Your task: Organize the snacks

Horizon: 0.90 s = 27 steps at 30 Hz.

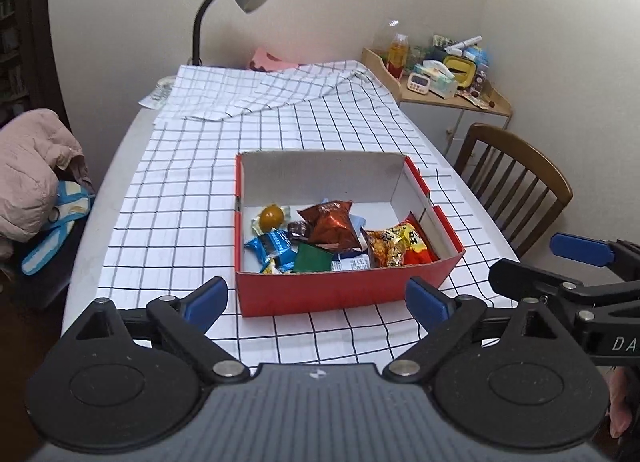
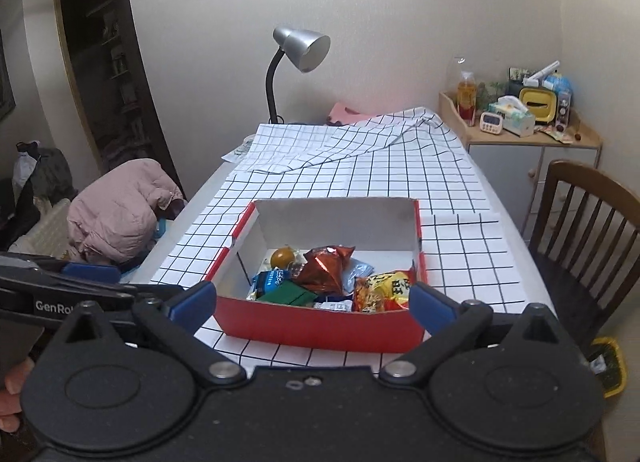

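— What did your left camera show?

— My left gripper [image 1: 316, 304] hung empty, fingers wide apart, just near of the red cardboard box [image 1: 340, 294] on the checked tablecloth [image 1: 180, 222]. The snacks lay heaped at its near end.

— And the right camera?

— My right gripper [image 2: 313, 310] was spread too, holding nothing. The foil chip bag [image 2: 328, 268] looked light, crinkly and slippery; I judged its crimped top seam the safest hold.
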{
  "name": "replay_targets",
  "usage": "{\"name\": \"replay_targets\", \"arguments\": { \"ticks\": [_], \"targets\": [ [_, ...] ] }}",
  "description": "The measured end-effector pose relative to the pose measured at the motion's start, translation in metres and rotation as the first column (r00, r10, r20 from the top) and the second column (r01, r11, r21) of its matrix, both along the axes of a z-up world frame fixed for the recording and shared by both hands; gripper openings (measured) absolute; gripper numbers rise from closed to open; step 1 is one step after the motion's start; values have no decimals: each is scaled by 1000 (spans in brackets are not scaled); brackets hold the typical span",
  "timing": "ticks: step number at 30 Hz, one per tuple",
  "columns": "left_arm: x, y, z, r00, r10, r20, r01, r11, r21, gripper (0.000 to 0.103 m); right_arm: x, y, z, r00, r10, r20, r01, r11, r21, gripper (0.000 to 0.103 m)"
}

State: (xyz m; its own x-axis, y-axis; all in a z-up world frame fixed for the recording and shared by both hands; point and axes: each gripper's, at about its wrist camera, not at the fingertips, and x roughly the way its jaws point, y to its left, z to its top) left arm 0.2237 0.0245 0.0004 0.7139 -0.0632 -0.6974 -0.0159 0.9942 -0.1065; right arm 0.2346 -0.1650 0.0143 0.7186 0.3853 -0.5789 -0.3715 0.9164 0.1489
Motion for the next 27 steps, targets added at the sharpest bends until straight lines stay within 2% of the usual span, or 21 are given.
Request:
{"name": "replay_targets", "arguments": {
  "ticks": [10, 14, 27],
  "targets": [
    [-16, -6, 11, 999, 16, 29, -17, 1000, 8, 96, -8, -9, 8, 999, -40, 6, 40, 999, 23, 103],
    [-19, -8, 13, 999, 22, 37, -22, 1000, 9, 96, -14, -9, 9, 997, -68, 43, 68, 998, 10, 103],
    [-23, -10, 15, 999, 16, 35, -16, 1000, -9, 96, -16, -13, 12, 998, -50, 46, 47, 998, 52, 103]
  ]
}}
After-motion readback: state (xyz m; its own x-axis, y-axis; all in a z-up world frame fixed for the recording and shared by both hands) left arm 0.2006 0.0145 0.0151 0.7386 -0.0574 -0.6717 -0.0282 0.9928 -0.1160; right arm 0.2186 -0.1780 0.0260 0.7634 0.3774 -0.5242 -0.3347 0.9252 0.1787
